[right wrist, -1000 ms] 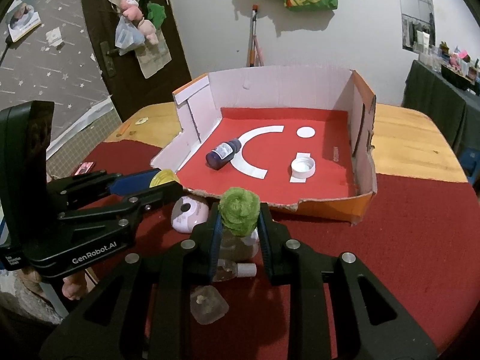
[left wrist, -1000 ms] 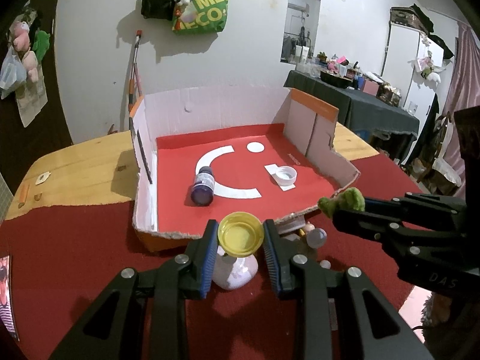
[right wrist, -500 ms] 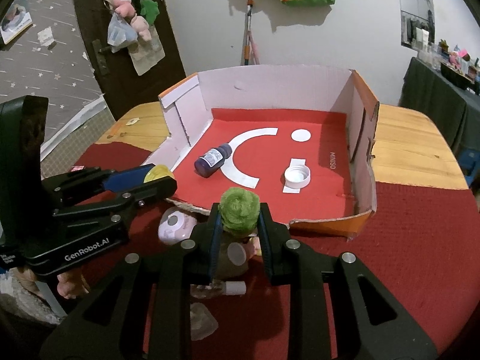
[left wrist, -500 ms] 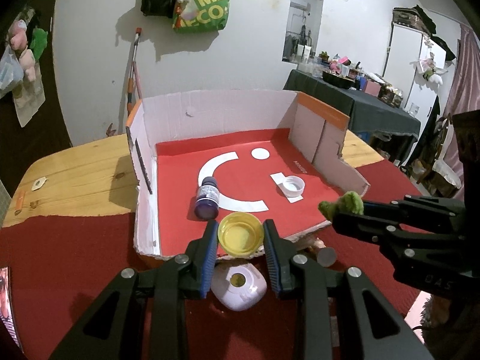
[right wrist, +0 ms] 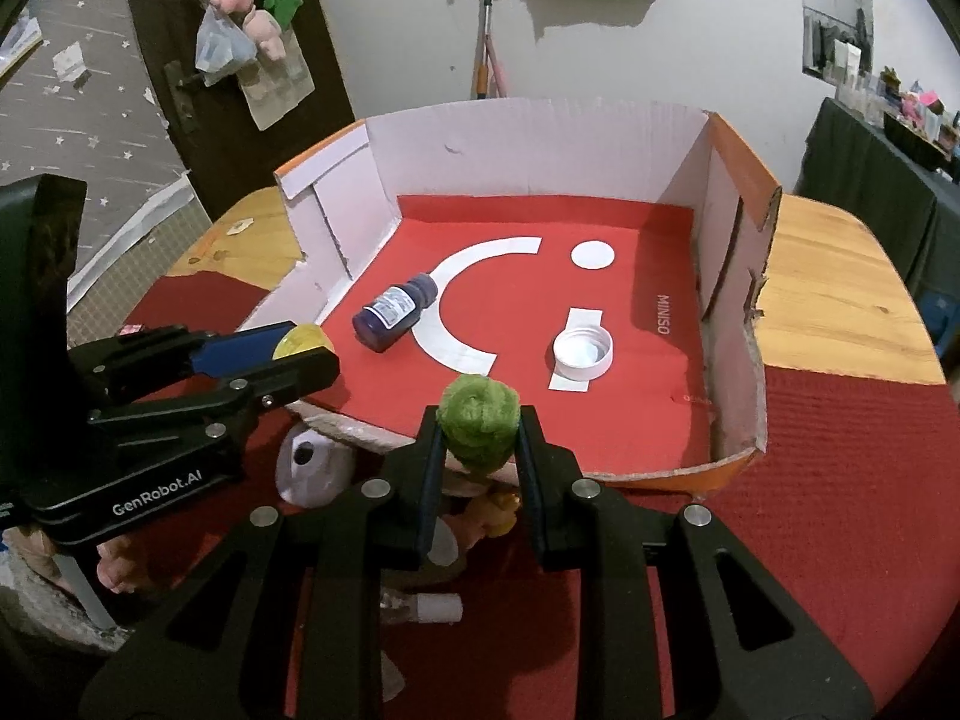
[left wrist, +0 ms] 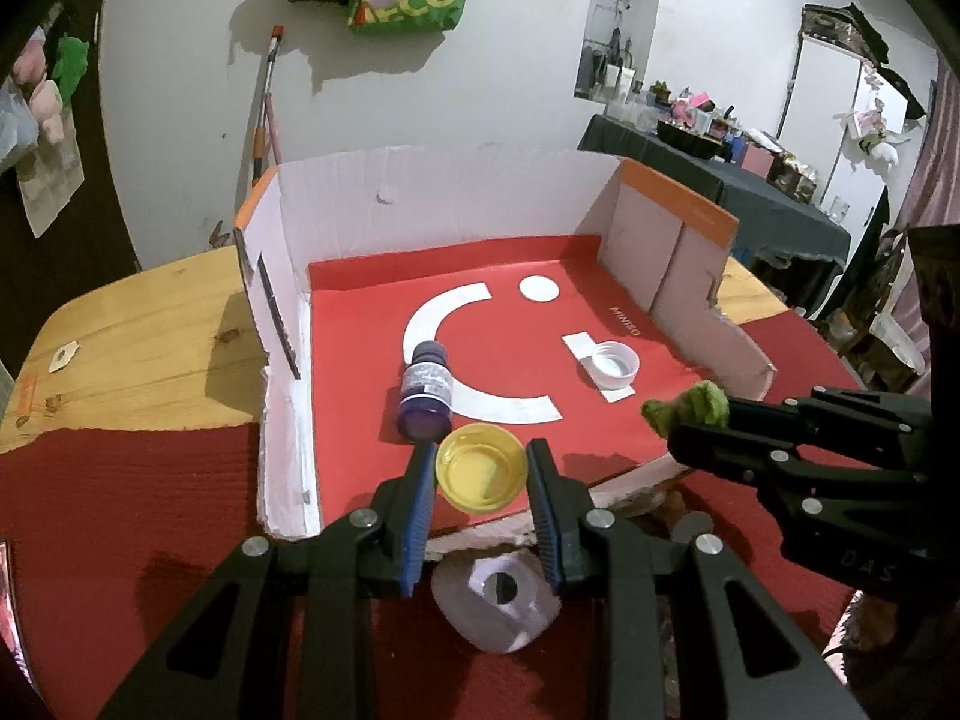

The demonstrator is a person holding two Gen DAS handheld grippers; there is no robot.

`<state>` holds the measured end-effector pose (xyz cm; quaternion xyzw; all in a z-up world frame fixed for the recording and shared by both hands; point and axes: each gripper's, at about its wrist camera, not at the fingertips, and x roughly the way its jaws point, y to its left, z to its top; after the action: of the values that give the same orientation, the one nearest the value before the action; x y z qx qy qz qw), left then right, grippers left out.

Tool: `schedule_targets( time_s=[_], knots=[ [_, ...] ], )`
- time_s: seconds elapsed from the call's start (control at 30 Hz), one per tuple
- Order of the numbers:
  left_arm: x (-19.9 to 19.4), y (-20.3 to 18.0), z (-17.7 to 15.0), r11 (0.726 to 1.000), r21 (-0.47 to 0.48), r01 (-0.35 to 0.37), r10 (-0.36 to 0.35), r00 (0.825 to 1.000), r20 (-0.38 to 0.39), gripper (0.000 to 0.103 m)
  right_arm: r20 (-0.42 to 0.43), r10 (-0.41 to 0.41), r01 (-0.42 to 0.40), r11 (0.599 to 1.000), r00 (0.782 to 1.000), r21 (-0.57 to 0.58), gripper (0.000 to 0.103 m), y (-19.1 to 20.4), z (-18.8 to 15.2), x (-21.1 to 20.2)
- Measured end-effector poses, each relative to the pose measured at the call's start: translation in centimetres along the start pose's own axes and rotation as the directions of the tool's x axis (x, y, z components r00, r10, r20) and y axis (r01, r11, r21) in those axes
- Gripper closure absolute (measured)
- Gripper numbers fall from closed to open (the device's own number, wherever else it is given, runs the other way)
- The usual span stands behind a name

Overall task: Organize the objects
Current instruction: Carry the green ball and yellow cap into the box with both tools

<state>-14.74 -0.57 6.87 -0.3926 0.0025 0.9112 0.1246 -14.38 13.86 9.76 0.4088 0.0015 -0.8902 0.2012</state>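
While clamped, yellow cap (left wrist: 482, 474) fills left claw (left wrist: 482, 483).

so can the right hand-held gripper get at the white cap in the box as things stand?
Probably not yet: the path over the low torn front edge to the white cap looks free, but the right hand-held gripper is shut on a green fuzzy ball and must drop it first.

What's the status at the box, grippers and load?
Left gripper shut on yellow cap, right gripper shut on green pompom. Both at near edge of cardboard box. Blue bottle lies just beyond yellow cap.
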Motion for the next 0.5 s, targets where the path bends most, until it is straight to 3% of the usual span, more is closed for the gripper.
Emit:
schedule_targets(
  time_s=[0.5],
  knots=[
    [2.6, 0.7, 0.3, 1.000, 0.005, -0.008, 0.008, 0.998, -0.067, 0.071, -0.046, -0.010, 0.010, 1.000, 0.999, 0.000, 0.081, -0.7, 0.7, 2.1]
  ],
)
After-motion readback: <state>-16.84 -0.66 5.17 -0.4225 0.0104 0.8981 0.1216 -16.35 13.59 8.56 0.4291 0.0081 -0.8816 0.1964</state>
